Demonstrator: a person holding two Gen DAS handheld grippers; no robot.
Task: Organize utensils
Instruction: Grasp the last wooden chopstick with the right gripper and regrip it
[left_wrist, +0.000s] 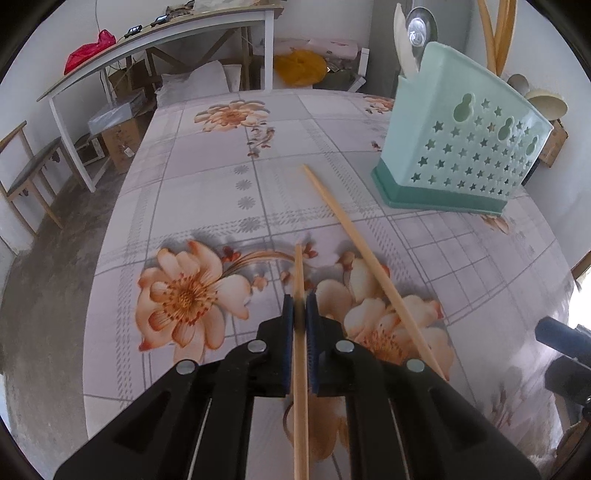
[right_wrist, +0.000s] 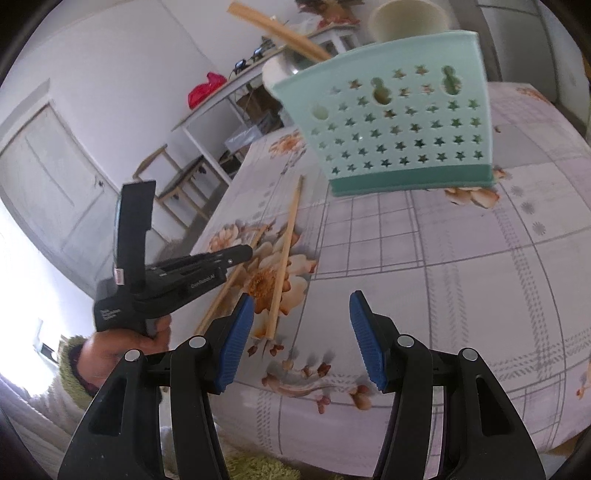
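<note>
Left tongs (left_wrist: 300, 306) pinch one chopstick (left_wrist: 300, 354) at lower centre; right tongs (right_wrist: 302, 332) gape wide, holding nothing.

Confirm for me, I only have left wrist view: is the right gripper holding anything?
Observer: No. The right gripper is open and empty, above bare tablecloth.
Operator: Where does my held chopstick's back end go?
Observer: The held chopstick runs out behind the left gripper, slanting down toward the table edge.
Operator: Is the other one free?
Observer: Yes. The loose chopstick lies flat, pointing toward the teal holder.
</note>
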